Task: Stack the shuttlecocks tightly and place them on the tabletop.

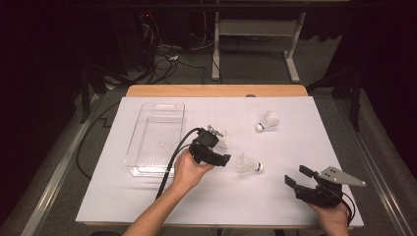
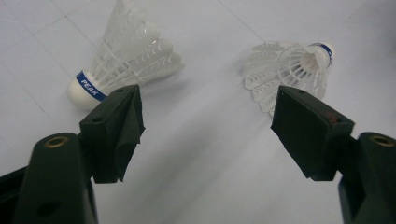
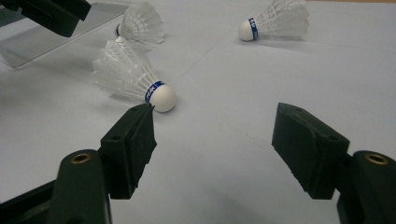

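white feathers are thin and light, so the risk is there: if the left gripper closes on the skirt and not near the cork, the feathers can bend or the shuttlecock can slip out and roll away. its jaws stand wide apart with nothing between them. just ahead of its left jaw lies one shuttlecock, on its side, round white cork toward the jaw, with a blue band that reads "peak". ahead of its right jaw lies a second shuttlecock, cork pointing away. the right gripper is also open and holds nothing, well apart from both. farther away from both grippers rests a third shuttlecock, and beside the left gripper a clear tray.
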`<action>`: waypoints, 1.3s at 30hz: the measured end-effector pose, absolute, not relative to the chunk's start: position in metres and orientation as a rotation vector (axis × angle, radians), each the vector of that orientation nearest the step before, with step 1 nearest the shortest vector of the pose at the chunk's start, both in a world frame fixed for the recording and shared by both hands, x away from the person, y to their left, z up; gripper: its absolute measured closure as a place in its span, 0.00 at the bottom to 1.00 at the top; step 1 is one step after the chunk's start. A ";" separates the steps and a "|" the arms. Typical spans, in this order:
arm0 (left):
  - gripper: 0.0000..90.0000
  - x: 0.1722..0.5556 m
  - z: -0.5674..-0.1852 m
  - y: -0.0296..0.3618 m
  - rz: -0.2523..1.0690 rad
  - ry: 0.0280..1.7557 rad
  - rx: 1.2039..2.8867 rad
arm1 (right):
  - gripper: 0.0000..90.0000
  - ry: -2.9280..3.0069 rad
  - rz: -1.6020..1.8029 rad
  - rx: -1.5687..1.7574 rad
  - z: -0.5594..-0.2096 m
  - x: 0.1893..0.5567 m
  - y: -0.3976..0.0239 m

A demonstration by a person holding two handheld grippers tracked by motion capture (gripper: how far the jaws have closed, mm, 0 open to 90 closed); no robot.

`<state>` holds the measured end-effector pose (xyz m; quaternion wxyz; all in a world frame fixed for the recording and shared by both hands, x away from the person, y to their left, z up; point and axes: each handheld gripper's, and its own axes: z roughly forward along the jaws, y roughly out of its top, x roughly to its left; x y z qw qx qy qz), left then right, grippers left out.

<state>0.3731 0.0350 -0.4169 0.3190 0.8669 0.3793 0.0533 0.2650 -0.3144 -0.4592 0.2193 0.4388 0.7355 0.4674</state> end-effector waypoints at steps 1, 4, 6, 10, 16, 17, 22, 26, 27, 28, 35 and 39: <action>0.29 0.373 -0.417 0.035 0.140 0.996 2.280 | 0.34 2.035 1.293 1.214 -0.459 0.265 -0.314; 0.29 0.371 -0.418 0.035 0.139 0.995 2.279 | 0.34 2.037 1.291 1.211 -0.459 0.265 -0.315; 0.29 0.369 -0.419 0.035 0.146 0.993 2.283 | 0.34 2.035 1.293 1.214 -0.459 0.265 -0.314; 0.29 0.367 -0.421 0.036 0.146 0.990 2.287 | 0.34 2.038 1.291 1.210 -0.459 0.265 -0.314; 0.29 0.364 -0.424 0.037 0.137 0.991 2.287 | 0.34 2.038 1.291 1.213 -0.459 0.265 -0.314; 0.29 0.363 -0.425 0.037 0.137 0.991 2.285 | 0.34 2.038 1.291 1.213 -0.459 0.265 -0.314; 0.30 0.360 -0.426 0.039 0.139 0.992 2.278 | 0.34 2.038 1.291 1.214 -0.459 0.265 -0.314; 0.30 0.356 -0.428 0.041 0.148 0.991 2.281 | 0.34 2.038 1.290 1.214 -0.459 0.265 -0.314; 0.30 0.355 -0.428 0.041 0.142 0.993 2.277 | 0.34 2.037 1.290 1.214 -0.459 0.265 -0.314; 0.30 0.355 -0.428 0.042 0.152 0.993 2.277 | 0.34 2.036 1.290 1.215 -0.459 0.265 -0.314; 0.30 0.349 -0.431 0.045 0.145 0.990 2.272 | 0.34 2.036 1.290 1.218 -0.459 0.265 -0.314; 0.31 0.345 -0.434 0.046 0.140 0.992 2.269 | 0.34 2.036 1.290 1.219 -0.459 0.265 -0.314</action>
